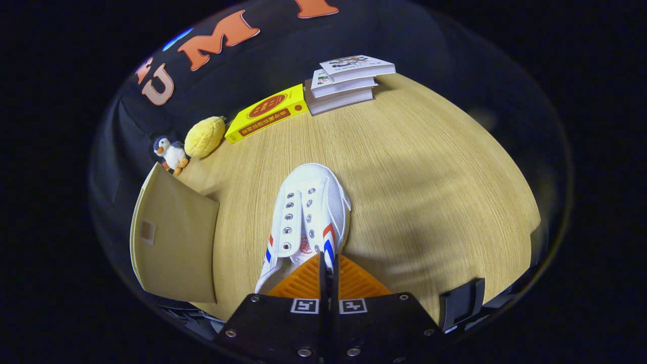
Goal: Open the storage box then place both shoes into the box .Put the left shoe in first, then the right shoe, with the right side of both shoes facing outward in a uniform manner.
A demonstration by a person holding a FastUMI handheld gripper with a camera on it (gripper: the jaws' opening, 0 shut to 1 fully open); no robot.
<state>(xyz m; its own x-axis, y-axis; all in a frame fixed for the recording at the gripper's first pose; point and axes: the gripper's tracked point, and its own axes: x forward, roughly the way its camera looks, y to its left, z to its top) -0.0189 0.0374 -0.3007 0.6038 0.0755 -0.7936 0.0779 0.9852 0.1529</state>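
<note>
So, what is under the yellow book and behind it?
The yellow book lies flat on the table; its far end touches a stack of white books. What lies under it is covered. The tongs are shut on the shoe.

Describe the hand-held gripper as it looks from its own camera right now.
The hand-held gripper has a black body with silver screws along its lower edge. Two square black-and-white tags sit side by side near its front. Both fingers are wedge-shaped with ribbed faces. No cable in sight.
</note>
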